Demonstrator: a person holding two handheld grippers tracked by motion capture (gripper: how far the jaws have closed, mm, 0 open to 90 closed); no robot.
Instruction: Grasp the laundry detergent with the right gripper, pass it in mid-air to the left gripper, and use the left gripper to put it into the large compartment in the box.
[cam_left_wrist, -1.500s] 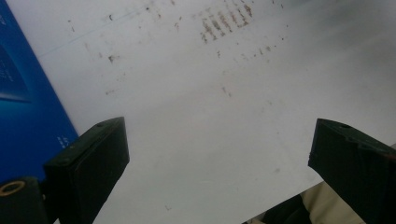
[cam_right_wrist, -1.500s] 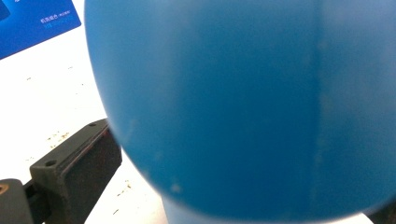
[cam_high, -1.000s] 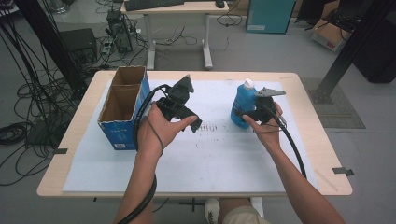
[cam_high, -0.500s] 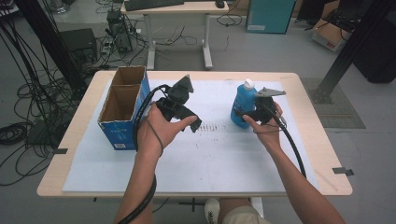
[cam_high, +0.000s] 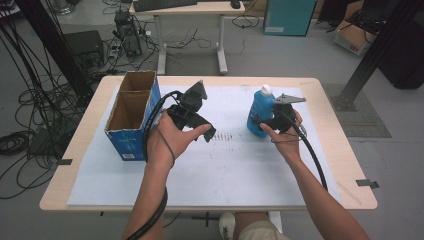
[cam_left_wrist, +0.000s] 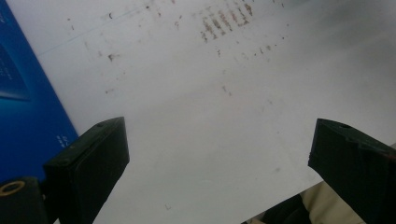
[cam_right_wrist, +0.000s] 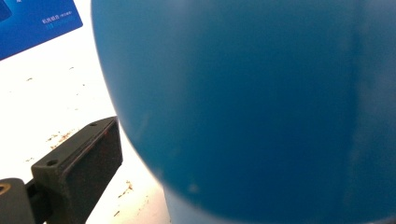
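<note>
The right gripper (cam_high: 264, 123) sits against the upright blue plastic bottle with a white cap (cam_high: 260, 114) near the tabletop's far right edge; the bottle's blurred body hides one jaw, so whether it is clamped cannot be told. The left gripper (cam_left_wrist: 219, 172) hangs with jaws wide apart and empty over the stained white sheet (cam_high: 235, 165), just beside the open blue cardboard box (cam_high: 131, 120) at the left edge.

**A bench under a white sheet**

The light wooden bench (cam_high: 327, 150) carries a white sheet (cam_high: 240, 170) over most of its top, marked with brownish specks between the two pairs of fingers. A blue cardboard box (cam_high: 131, 131) stands on the sheet beyond the left fingers. A blue bottle (cam_high: 260, 116) stands upright against the right fingers.
</note>
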